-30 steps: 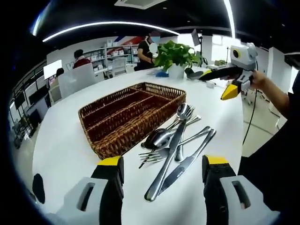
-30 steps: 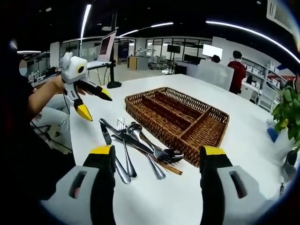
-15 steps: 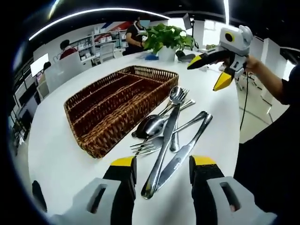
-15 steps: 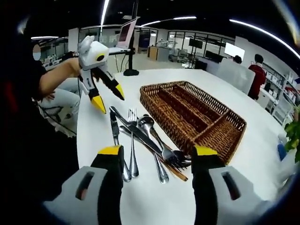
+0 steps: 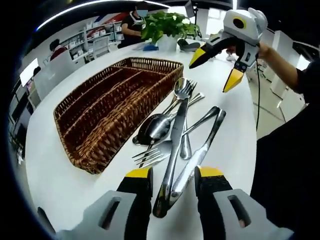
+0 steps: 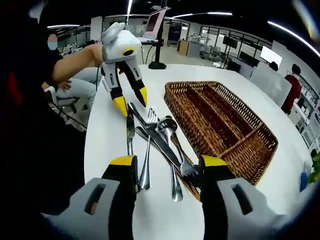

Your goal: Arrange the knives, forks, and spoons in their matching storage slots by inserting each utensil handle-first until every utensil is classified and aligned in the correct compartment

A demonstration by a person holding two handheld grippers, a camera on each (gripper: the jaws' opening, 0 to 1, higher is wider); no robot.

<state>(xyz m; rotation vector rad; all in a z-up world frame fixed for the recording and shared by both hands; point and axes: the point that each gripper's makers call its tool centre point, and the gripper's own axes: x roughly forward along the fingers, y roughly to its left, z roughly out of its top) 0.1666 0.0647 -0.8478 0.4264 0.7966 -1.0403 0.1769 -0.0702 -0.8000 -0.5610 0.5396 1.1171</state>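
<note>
**Cutlery still piled beside the tray, left claw lining up the first pick**

Cutlery (image 5: 177, 145) lies in a loose crossed heap on the white desk (image 5: 65, 185), just right of the wicker tray (image 5: 107, 107) in the left gripper view. All the tray's long slots look bare, so I judge the sorting has not begun and the step in hand is the first grasp.

Nearest, the left claw (image 5: 172, 182) stands with its yellow-tipped jaws at a moderate gap, holding nothing. The handle ends of a long knife (image 5: 172, 150) and a second knife (image 5: 200, 152) lie between the tips. Just beyond, a fork (image 5: 150, 156) and a large spoon (image 5: 155, 127) cross under the knives.

In the right gripper view, the right claw (image 6: 167, 172) hangs over the opposite end of the heap, jaws apart and empty, a fork (image 6: 148, 145) between them.

The next move calls for closing on one handle only; the knives lie close together and overlapping, so two may lift at once. It then needs carrying to a slot.

Farther off stands a potted plant (image 5: 165, 22).
</note>
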